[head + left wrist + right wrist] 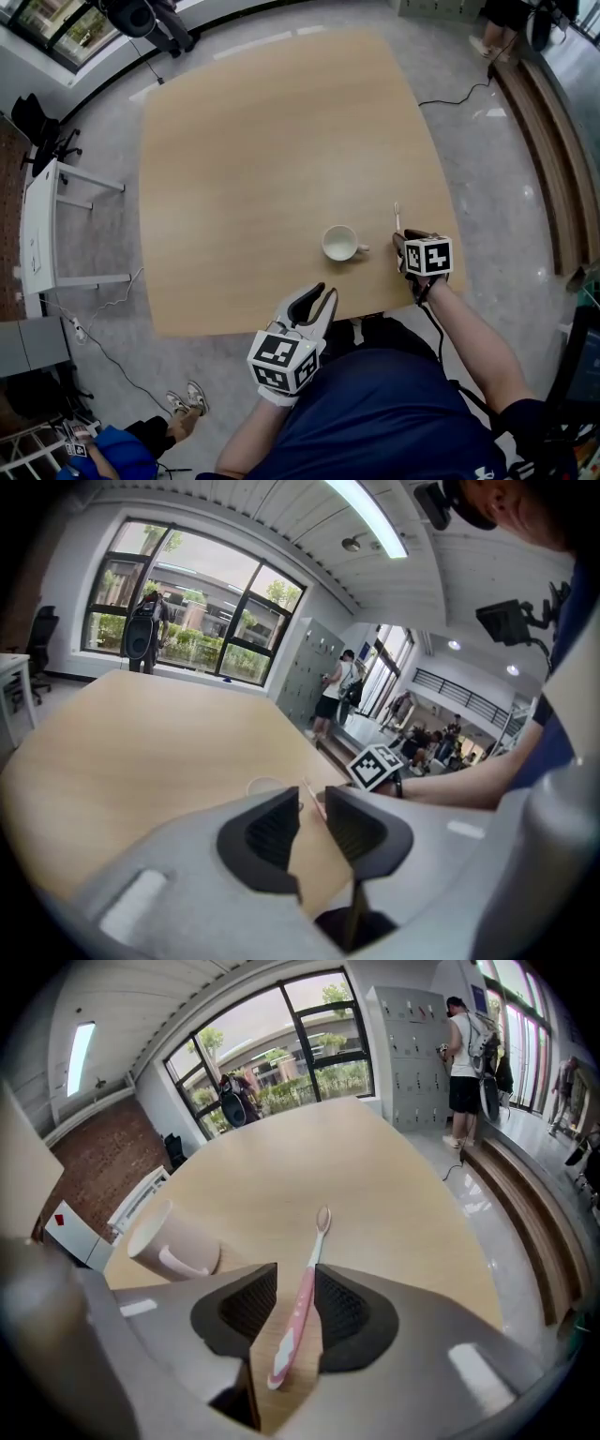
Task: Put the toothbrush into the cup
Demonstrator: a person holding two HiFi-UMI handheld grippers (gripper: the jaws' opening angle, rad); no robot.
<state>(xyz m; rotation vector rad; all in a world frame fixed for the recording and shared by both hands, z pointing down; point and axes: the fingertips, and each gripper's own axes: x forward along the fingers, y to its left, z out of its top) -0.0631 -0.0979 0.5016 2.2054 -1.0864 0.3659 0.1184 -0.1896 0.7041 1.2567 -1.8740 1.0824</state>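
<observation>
Pink toothbrush (302, 1312) lies flat near the worktop's (234, 141) right edge, between the right claw's (295, 1274) spread jaws, near the cup (173, 1238); close squarely on the handle's middle. Left claw (312, 799) hangs spread, empty.

Jaws apart on left hand-held gripper (322, 294), right hand-held gripper (402, 240) likewise, tilted down

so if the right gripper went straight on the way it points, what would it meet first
The right gripper would most likely meet the pink toothbrush, which lies on the table between its open jaws.
</observation>
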